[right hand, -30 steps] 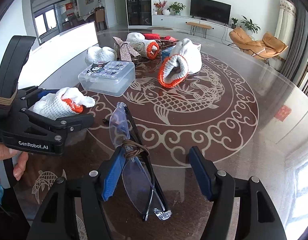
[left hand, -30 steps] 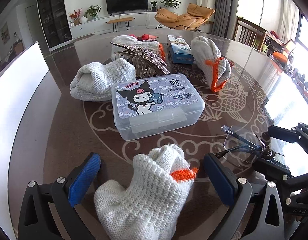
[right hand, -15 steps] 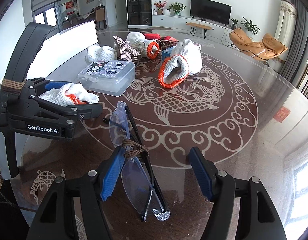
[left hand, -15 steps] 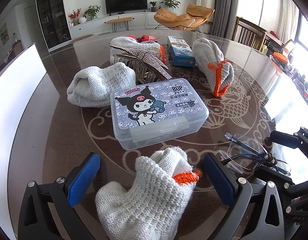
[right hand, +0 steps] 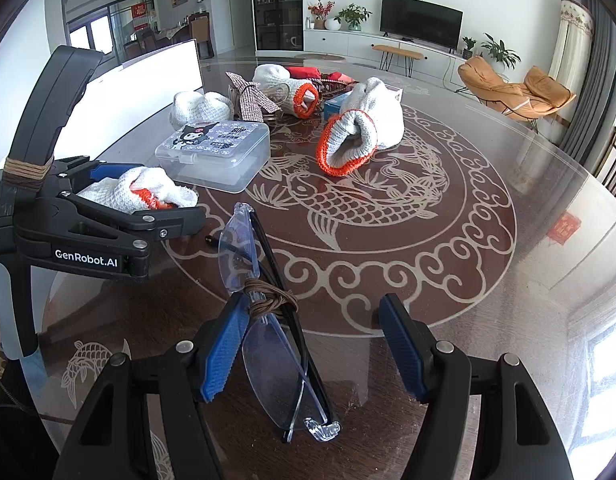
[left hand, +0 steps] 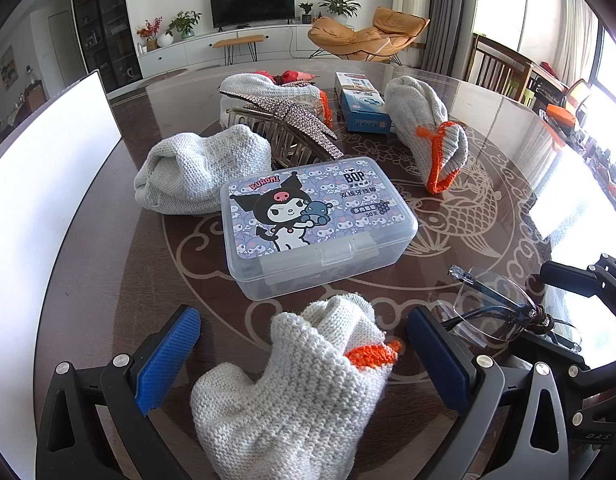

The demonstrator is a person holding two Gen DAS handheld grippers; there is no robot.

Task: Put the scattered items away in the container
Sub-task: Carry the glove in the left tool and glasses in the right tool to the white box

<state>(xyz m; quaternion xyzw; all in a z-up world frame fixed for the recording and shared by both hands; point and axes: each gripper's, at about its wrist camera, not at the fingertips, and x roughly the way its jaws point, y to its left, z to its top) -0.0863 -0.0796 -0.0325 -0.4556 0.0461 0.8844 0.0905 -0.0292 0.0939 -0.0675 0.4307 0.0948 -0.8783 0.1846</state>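
A white knit glove with an orange cuff point(left hand: 300, 392) lies on the table between the blue pads of my left gripper point(left hand: 302, 336). There is a gap on each side, so the gripper is open. Folded clear glasses point(right hand: 268, 360), bound with a brown hair tie, lie between the fingers of my right gripper point(right hand: 314, 320). They rest against its left pad while the right pad stands well away, so it is open too. Just beyond the glove sits a clear plastic box with a cartoon lid point(left hand: 316, 224), closed.
Three more knit gloves point(left hand: 196, 168) point(left hand: 424, 128) point(left hand: 268, 88), a rhinestone hair claw point(left hand: 284, 120) and a blue carton point(left hand: 364, 108) lie further back on the round glass-topped table point(left hand: 100, 280). Red items sit behind them. A white panel point(left hand: 36, 200) borders the left edge.
The left gripper shifted slightly forward around the glove, bringing the plastic box nearer in its view. The right gripper and the glasses have not moved.
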